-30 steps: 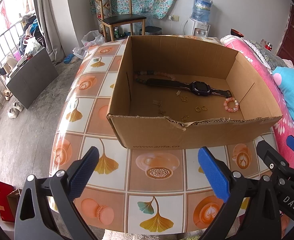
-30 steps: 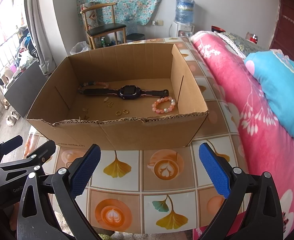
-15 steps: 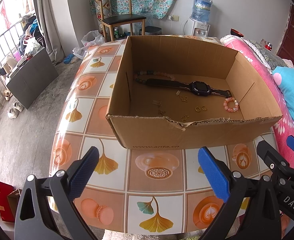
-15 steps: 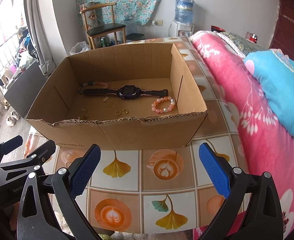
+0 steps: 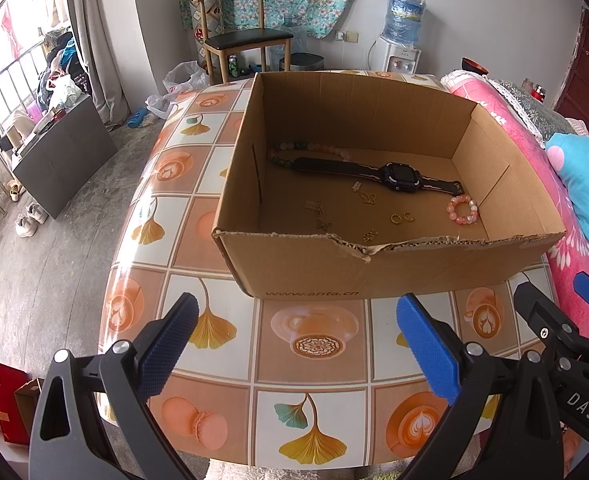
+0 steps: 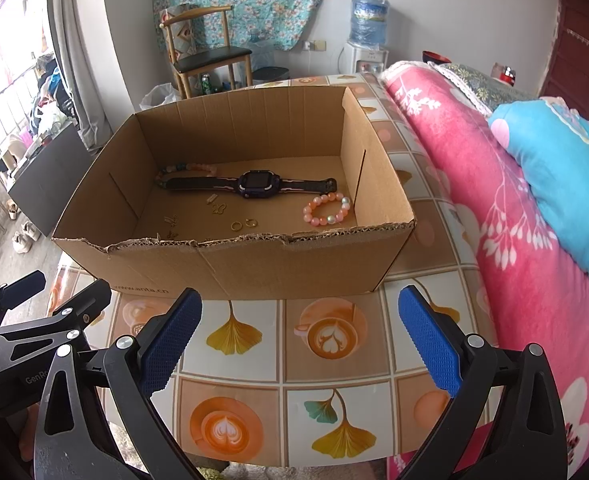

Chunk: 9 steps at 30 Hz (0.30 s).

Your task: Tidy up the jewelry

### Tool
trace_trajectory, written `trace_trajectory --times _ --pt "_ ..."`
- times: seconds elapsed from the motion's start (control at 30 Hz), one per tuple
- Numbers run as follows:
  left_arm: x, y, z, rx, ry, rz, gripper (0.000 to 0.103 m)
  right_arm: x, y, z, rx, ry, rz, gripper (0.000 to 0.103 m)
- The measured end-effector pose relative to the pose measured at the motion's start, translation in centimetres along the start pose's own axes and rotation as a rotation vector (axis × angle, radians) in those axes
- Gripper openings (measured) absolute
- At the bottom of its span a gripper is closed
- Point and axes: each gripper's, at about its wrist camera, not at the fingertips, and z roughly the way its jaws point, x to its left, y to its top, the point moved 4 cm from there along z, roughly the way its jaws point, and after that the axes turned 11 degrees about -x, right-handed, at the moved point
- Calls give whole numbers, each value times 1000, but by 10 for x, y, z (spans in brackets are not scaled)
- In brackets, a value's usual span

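Observation:
An open cardboard box [image 5: 310,272] [image 6: 254,268] stands on the tiled table. Inside lie a dark smartwatch [image 5: 398,175] [image 6: 260,184], a pink bead bracelet [image 5: 463,210] [image 6: 327,210], a long multicoloured bead string [image 5: 294,148] [image 6: 186,168], two gold rings [image 5: 400,218] [image 6: 243,224] and several small gold pieces [image 5: 322,216]. My left gripper [image 5: 294,344] is open and empty, held in front of the box's near wall. My right gripper [image 6: 298,340] is open and empty, beside it to the right. Each shows in the other's view [image 5: 554,320] [image 6: 34,320].
The table [image 5: 198,184] has a tile-pattern cloth with rounded near edge. A pink quilt [image 6: 494,208] and blue pillow [image 6: 566,168] lie along the right. A chair [image 5: 246,44] and water dispenser [image 5: 402,40] stand behind. Floor drops off on the left.

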Motion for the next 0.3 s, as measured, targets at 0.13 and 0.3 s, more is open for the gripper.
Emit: trace_trajectory --times 0.13,0.3 --pt "-1 0 1 3 2 0 97 -1 1 1 1 4 -3 95" --pt "-1 -1 1 3 3 0 97 -2 1 1 1 4 -3 95"
